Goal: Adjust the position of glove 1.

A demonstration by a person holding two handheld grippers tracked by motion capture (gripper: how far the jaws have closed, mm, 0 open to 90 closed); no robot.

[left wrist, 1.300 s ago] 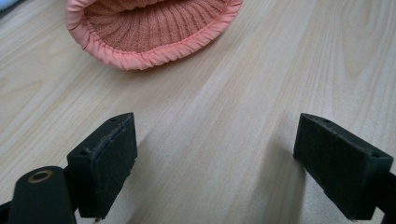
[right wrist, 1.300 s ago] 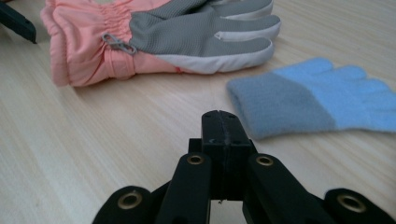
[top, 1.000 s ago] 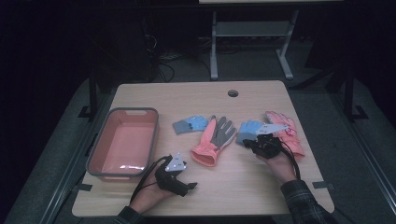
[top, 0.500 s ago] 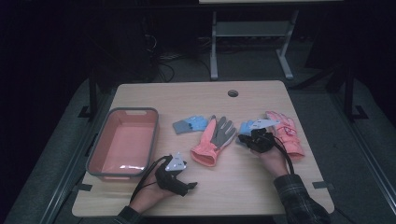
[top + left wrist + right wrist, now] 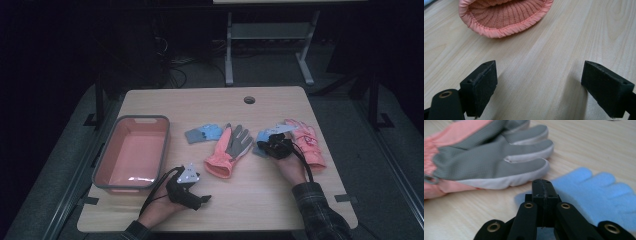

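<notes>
Near edge: left gripper rests unmoved, jaws spread, empty, bare wood around | centre: pink-and-grey glove | right gripper, jaws pressed together, has slid left over blue glove | far half open.

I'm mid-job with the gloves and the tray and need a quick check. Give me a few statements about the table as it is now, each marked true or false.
1. The right claw is shut, its tip at the light blue glove. True.
2. The left claw is clamped on the cuff of the pink and grey glove. False: its jaws stand wide open over bare table, short of the cuff.
3. The pink tray already holds a glove. False: nothing lies in it.
4. A pink glove lies to the right of the right claw in the high view. True.
5. A second blue glove lies between the tray and the pink and grey glove. True.
</notes>
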